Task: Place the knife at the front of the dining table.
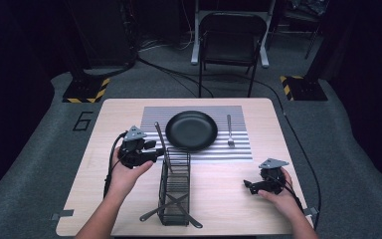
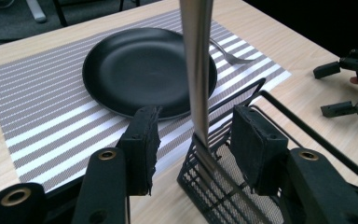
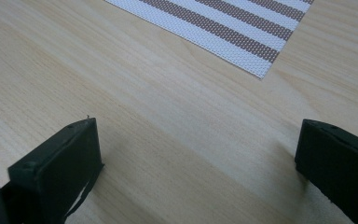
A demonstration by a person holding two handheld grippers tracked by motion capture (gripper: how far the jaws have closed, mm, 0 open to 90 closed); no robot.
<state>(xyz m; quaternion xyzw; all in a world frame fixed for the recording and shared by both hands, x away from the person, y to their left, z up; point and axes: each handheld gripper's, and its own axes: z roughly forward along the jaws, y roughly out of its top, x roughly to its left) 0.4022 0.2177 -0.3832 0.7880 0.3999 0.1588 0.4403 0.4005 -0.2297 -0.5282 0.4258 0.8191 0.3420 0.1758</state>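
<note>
Near centre: black wire caddy (image 1: 174,186) on desk (image 1: 219,199), cutlery inside. Right tongs (image 1: 256,186) wide open, empty, idle low over desk. Left tongs (image 2: 193,149) half-open astride upright knife (image 2: 196,70); grip uncertain, likely extracting it. Beyond: black plate (image 1: 191,130), fork (image 1: 230,130) on striped mat (image 1: 238,149).

Pale wooden table (image 1: 229,179) with smooth, matt grain; woven striped cloth placemat (image 2: 51,107); round black plate (image 2: 140,70), dull sheen; black wire-mesh metal caddy (image 1: 175,191); brushed steel utensil handle (image 2: 196,70).
</note>
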